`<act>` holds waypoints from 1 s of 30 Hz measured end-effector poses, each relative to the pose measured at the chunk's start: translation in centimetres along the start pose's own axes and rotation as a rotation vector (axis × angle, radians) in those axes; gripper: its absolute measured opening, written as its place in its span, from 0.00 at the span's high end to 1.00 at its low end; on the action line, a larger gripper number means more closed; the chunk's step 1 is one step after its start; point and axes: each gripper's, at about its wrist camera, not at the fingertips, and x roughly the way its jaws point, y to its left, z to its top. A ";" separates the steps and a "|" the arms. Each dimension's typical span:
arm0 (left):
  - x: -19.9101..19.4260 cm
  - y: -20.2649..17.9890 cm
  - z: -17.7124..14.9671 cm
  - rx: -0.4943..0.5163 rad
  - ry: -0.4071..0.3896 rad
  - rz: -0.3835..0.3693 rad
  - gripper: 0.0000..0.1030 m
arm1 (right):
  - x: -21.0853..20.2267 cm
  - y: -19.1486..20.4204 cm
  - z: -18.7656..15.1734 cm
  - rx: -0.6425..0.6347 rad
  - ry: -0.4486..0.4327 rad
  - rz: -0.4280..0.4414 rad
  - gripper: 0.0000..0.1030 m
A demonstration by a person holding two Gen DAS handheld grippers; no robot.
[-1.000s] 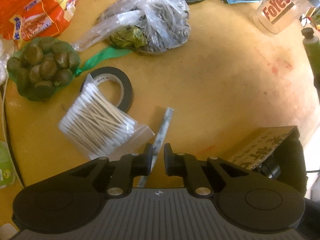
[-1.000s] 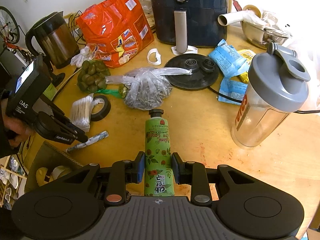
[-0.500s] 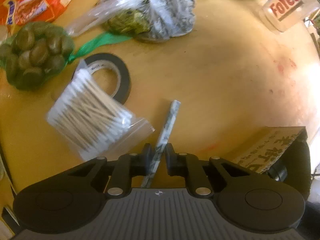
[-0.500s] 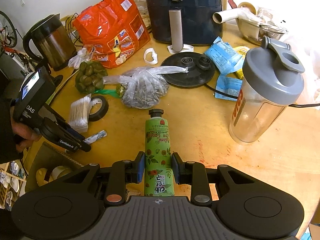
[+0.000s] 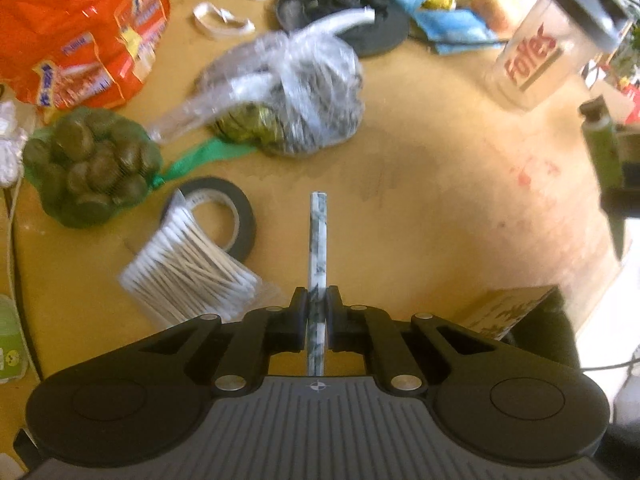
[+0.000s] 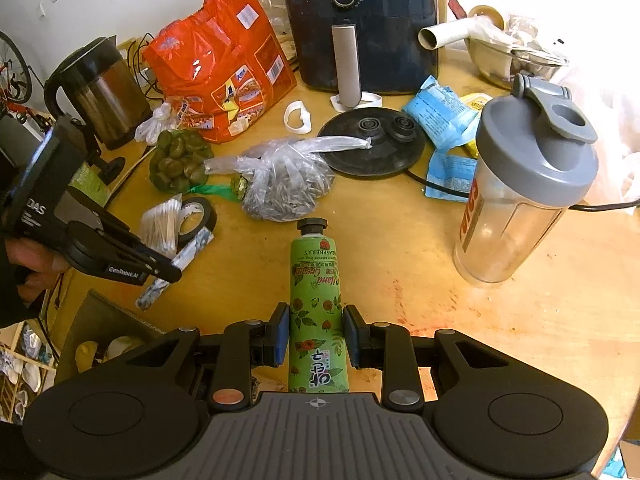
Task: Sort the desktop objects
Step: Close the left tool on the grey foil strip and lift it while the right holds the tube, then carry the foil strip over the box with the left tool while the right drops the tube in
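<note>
My left gripper [image 5: 317, 300] is shut on a thin grey-white marbled stick [image 5: 318, 240], which points straight ahead above the yellow tabletop [image 5: 420, 200]. The right wrist view shows that gripper [image 6: 168, 270] in a person's hand at the left, with the stick [image 6: 194, 248] tilted and off the table. My right gripper [image 6: 316, 320] is shut on a green hand cream tube [image 6: 316, 280], black cap forward. The tube [image 5: 604, 152] also shows at the right edge of the left wrist view.
Ahead of the left gripper lie a bag of cotton swabs [image 5: 188, 272], a black tape roll [image 5: 240, 216], a green net bag [image 5: 88, 164] and a plastic seed bag [image 5: 296, 108]. A shaker bottle [image 6: 524, 200] stands right. An open cardboard box [image 6: 104, 320] sits below the table edge.
My left gripper has shut on the marbled stick and lifted it off the table, so it now points straight ahead. The right gripper keeps the tube, hardly moved.
</note>
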 end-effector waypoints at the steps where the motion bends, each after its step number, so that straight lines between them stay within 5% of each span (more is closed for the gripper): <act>1: -0.2 0.0 0.1 -0.007 -0.012 0.001 0.90 | 0.0 0.1 0.0 0.002 -0.001 -0.001 0.70; 22: -7.6 0.8 -1.1 -0.200 -0.139 -0.026 0.90 | 0.7 0.1 -0.4 0.264 0.165 -0.097 0.70; 30: -8.2 0.3 -2.8 -0.239 -0.156 -0.060 0.90 | 0.0 1.7 -0.3 0.257 0.178 -0.060 0.70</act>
